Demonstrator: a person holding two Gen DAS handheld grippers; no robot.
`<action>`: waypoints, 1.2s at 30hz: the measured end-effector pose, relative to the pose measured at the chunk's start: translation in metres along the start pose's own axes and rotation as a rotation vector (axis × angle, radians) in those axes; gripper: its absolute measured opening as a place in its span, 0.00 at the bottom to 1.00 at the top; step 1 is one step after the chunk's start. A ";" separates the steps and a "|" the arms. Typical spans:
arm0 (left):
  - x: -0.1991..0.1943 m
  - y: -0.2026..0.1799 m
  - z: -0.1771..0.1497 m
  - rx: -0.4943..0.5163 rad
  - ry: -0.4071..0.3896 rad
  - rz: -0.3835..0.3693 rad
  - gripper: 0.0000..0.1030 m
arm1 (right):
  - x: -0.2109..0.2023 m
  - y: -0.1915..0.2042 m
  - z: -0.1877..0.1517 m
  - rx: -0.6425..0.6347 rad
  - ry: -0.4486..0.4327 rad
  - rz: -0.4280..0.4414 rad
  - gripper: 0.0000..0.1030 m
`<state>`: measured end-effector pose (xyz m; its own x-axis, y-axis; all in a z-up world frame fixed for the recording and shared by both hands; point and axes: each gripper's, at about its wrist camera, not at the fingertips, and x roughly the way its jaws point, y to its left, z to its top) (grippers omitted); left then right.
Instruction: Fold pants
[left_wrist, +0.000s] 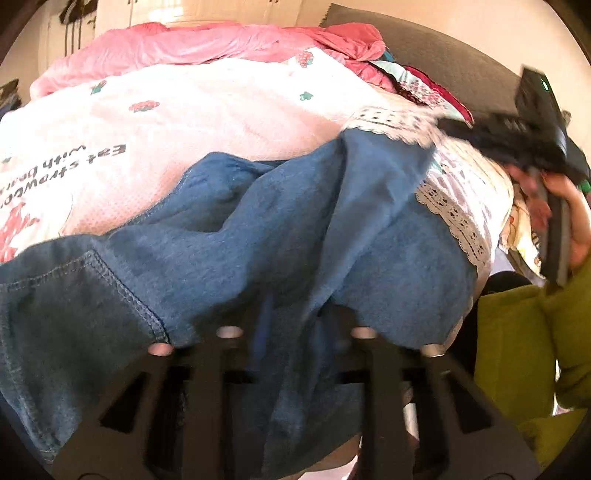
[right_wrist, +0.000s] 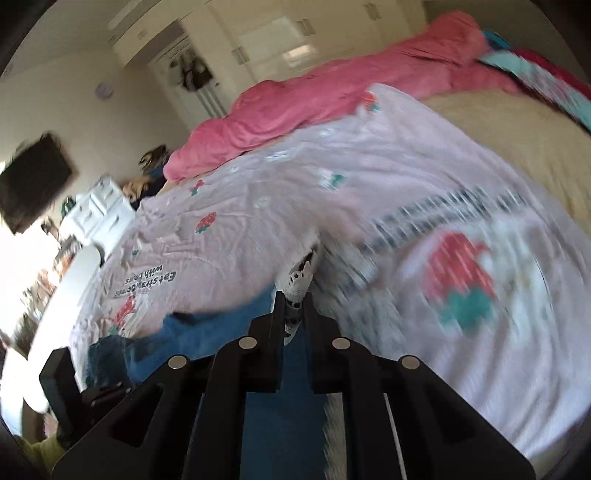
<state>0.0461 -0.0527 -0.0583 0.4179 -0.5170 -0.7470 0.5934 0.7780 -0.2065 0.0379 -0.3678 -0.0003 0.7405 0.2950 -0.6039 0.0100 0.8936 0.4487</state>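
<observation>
Bedroom with white wardrobes (right_wrist: 280, 40); bed (right_wrist: 517, 122) wearing a strawberry-print blanket (left_wrist: 207, 110), pink duvet (right_wrist: 314, 96) behind. Blue pants (left_wrist: 280, 229) lying bunched on the blanket. Left hand-held gripper (left_wrist: 295, 332) pinching denim; right hand-held gripper (right_wrist: 293, 314) pinching the lace-trimmed hem.

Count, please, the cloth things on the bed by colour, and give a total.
Blue: 1, the denim pants, held by both the left tongs and the right tongs, which pinch the white lace hem.
Pale pink: 1, the strawberry blanket.
Bright pink: 1, the quilt.
Teal and red: 1, a patterned cloth.
Total: 4
</observation>
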 end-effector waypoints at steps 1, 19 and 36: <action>-0.001 -0.003 0.000 0.016 -0.001 -0.004 0.00 | -0.007 -0.008 -0.009 0.029 0.007 0.004 0.08; -0.020 -0.024 -0.001 0.119 -0.028 -0.006 0.00 | -0.027 -0.044 -0.054 0.143 0.081 0.079 0.09; -0.032 -0.038 -0.031 0.213 0.031 0.001 0.01 | -0.053 -0.046 -0.099 0.050 0.252 -0.029 0.09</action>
<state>-0.0108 -0.0550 -0.0461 0.3990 -0.5022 -0.7672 0.7264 0.6838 -0.0698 -0.0684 -0.3913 -0.0537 0.5490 0.3497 -0.7591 0.0671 0.8869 0.4571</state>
